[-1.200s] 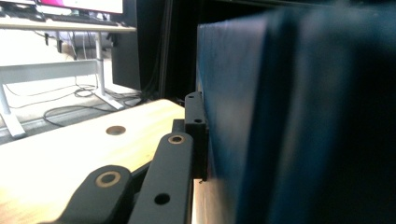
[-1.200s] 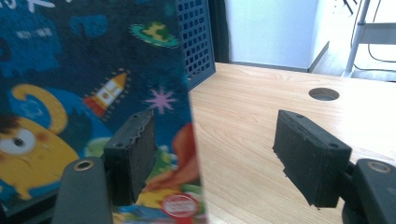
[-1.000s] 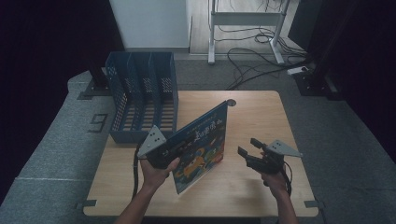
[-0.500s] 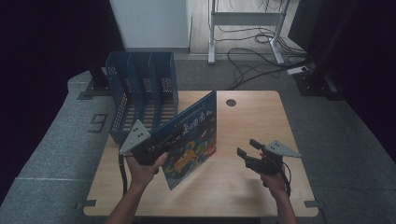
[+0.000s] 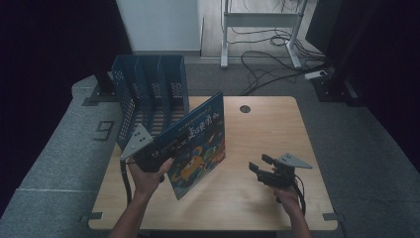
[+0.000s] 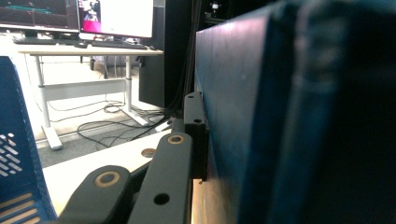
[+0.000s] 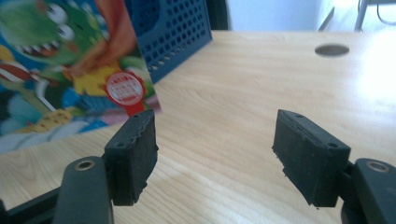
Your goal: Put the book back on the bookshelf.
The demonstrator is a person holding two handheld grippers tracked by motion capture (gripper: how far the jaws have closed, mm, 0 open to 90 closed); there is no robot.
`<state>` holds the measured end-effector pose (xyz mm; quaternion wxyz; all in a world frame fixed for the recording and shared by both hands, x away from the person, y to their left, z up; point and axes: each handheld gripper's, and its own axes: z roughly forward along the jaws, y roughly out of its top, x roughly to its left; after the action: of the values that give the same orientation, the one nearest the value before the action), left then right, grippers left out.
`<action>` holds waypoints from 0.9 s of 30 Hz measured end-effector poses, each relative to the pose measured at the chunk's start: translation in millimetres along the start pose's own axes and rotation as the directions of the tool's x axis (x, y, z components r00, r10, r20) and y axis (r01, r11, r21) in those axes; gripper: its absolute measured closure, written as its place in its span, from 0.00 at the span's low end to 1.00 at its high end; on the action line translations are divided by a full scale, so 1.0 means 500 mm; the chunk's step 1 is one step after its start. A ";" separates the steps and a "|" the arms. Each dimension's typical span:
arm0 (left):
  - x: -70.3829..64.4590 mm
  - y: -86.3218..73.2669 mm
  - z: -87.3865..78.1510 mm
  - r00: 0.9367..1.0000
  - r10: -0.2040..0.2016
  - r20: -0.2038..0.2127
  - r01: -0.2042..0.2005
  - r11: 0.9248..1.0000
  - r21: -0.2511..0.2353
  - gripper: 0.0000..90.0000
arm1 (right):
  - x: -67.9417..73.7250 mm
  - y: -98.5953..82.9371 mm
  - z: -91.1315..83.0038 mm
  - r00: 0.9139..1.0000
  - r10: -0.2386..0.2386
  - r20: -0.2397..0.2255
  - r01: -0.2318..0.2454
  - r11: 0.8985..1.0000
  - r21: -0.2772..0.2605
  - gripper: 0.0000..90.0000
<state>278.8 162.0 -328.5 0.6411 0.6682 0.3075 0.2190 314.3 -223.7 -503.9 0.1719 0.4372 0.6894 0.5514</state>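
Book [image 5: 198, 144] raised upright (towards rack [image 5: 148, 94])

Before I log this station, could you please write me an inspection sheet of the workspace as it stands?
Surface: wooden table, pale top, round hole near the far edge.
Job's things: picture book lifted and tilted, lower corner near the tabletop; blue file rack at the far left of the table, its slots look empty.
Clutter: nothing seen.
Grippers: left tongs shut on the picture book; right tongs open, low over the table, holding nothing.
Cables: one trails from each set of tongs; loose cables on the floor beyond the table.
Surroundings: grey floor mat, white desk frame behind, dark room.
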 end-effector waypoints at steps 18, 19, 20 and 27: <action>0.004 0.037 0.012 0.999 0.021 -0.044 -0.021 1.000 0.017 0.91 | -0.012 -0.047 0.039 0.998 0.043 0.040 -0.046 0.995 0.084 0.34; 0.005 0.038 0.011 0.999 0.020 -0.045 -0.019 1.000 0.016 0.91 | -0.011 -0.047 0.040 0.998 0.041 0.042 -0.045 0.995 0.086 0.34; 0.006 0.038 0.009 0.999 0.018 -0.046 -0.018 1.000 0.016 0.91 | -0.011 -0.047 0.040 0.998 0.042 0.040 -0.045 0.995 0.086 0.34; 0.016 0.044 -0.007 0.997 0.021 -0.070 -0.020 1.000 0.015 0.91 | -0.009 -0.053 0.046 0.998 0.027 0.061 -0.033 0.993 0.109 0.34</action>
<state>285.1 170.2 -307.1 0.6229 0.6677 0.3243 0.2469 322.7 -213.5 -536.8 0.1596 0.4724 0.7067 0.5019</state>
